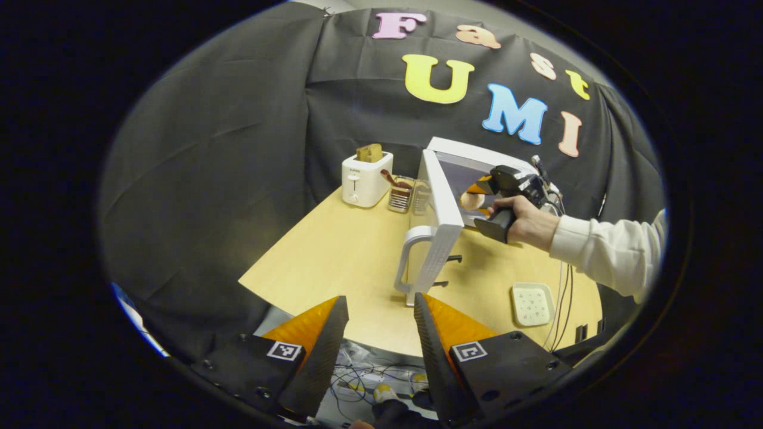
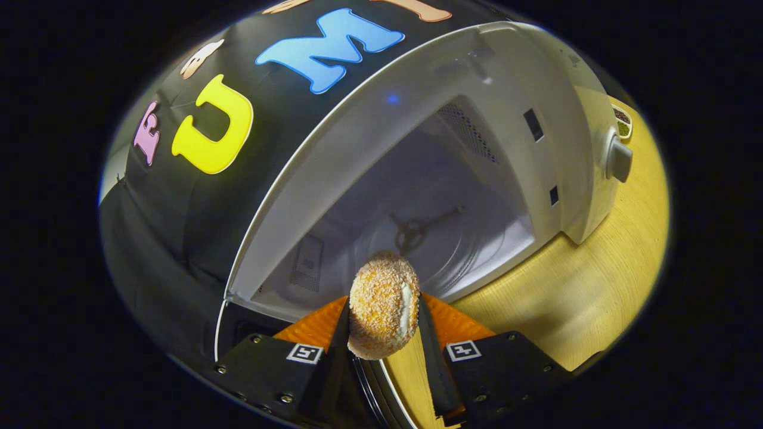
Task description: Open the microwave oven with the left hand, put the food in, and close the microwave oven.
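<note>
Both right tongs [image 2: 384, 333] fingers are pinching the round, crumb-coated orange bun [image 2: 383, 313] at lower centre, before the open white microwave [image 2: 417, 196]; I'm judging it light, soft, crushable. Left tongs [image 1: 381, 333] are gaping, holding nothing.

We read this as staged kitchen corner inside recording booth, not real home. Black cloth wall [image 1: 226, 149] drapes behind pale wood worktop [image 1: 351, 262]. On worktop we see white microwave oven [image 1: 471, 173] with door swung open, white toaster [image 1: 366, 177] with bread in slot, small clear holder [image 1: 401, 193] with utensils (contents hard to tell). Loose cables [image 1: 363, 375] trail below worktop edge, which we take as lab-style rigging.
</note>
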A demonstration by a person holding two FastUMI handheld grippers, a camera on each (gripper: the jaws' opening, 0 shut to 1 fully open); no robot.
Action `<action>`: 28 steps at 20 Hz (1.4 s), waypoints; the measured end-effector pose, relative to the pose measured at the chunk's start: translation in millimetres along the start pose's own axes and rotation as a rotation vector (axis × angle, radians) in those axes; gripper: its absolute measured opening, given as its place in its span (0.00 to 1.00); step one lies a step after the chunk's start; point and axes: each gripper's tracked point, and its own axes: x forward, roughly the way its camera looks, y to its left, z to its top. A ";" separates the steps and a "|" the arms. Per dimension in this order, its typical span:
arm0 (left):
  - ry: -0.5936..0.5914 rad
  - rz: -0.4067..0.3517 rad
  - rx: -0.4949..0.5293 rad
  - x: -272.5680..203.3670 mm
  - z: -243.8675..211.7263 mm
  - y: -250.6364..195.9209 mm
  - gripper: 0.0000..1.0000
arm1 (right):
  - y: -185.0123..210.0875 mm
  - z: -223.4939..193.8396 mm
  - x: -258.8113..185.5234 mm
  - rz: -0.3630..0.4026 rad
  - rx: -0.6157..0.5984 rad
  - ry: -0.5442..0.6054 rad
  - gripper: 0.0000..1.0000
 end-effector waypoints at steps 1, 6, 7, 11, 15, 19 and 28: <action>0.010 0.003 0.004 2.2 -0.4 1.0 0.76 | -2.3 2.8 5.6 -0.006 -0.002 -0.023 0.60; 0.046 0.014 -0.008 5.3 -3.9 4.8 0.77 | -7.6 16.5 29.0 -0.021 0.012 -0.125 0.60; 0.053 0.016 -0.004 6.0 -5.3 5.9 0.71 | -9.5 21.9 33.9 -0.029 0.017 -0.155 0.60; 0.078 0.022 0.009 6.7 -9.6 8.8 0.82 | -22.0 34.3 51.5 -0.076 0.046 -0.250 0.60; 0.081 0.023 0.010 7.2 -9.1 9.7 0.82 | -28.3 17.8 63.4 -0.093 0.093 -0.232 0.70; 0.081 0.022 0.010 7.3 -9.0 10.0 0.71 | -26.2 22.6 72.8 -0.106 0.159 -0.250 0.73; 0.039 -0.005 0.028 11.6 5.8 16.0 0.82 | -11.9 19.8 60.7 -0.104 0.216 -0.197 0.97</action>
